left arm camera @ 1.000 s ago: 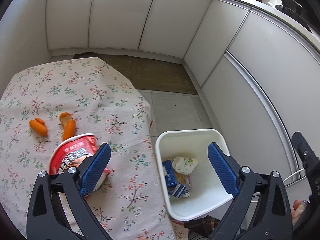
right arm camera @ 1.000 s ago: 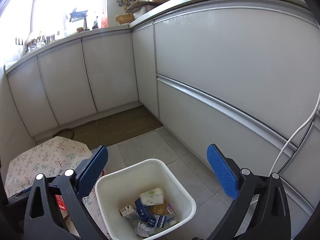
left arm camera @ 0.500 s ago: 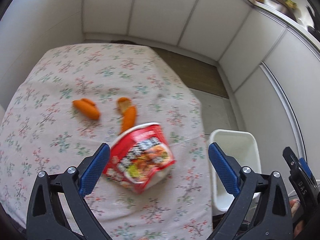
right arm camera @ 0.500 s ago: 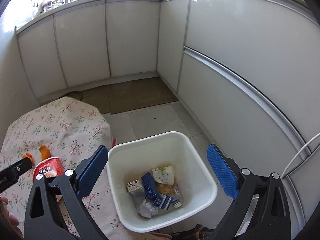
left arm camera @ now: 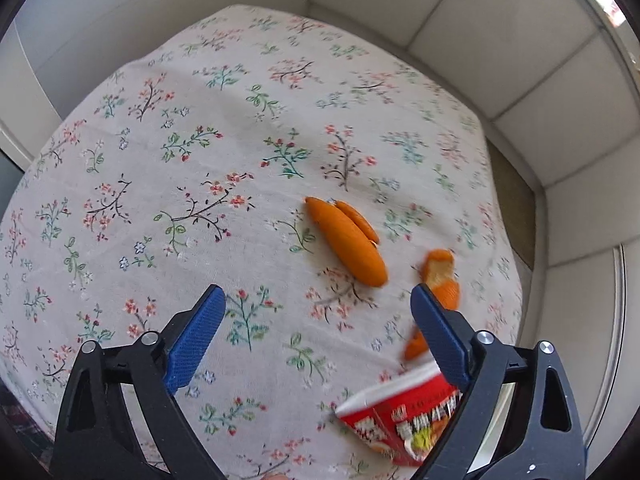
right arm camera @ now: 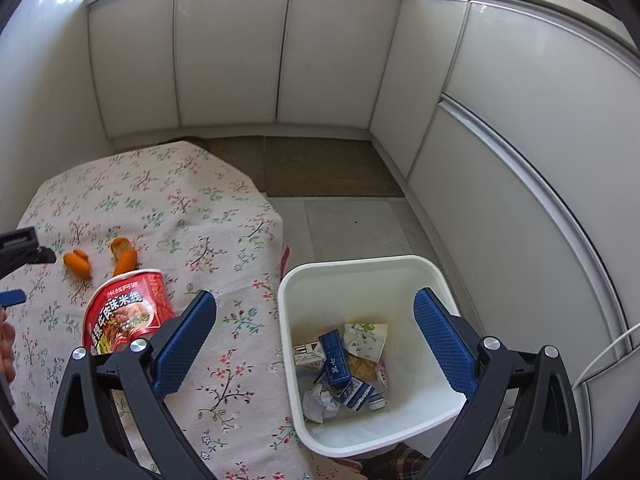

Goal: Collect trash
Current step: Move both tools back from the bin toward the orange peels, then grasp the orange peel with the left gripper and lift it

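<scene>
An orange peel lies on the floral tablecloth, with smaller peel pieces to its right. My left gripper hovers just short of the large peel. Its jaws are wide and closing, with only cloth between them. A red noodle cup lies on its side behind the right finger. In the right wrist view the cup and peels lie left of the white bin. My right gripper hangs open over the bin's left rim and holds nothing.
The bin holds blue cartons and crumpled paper. It stands on the tiled floor against the table's right edge. White cabinet fronts wrap the back and right. A person's hand shows at the left edge.
My left gripper swung left from the bin across the table to the orange peels, passing the noodle cup. My right gripper tipped down and drew nearer to the bin and table.
</scene>
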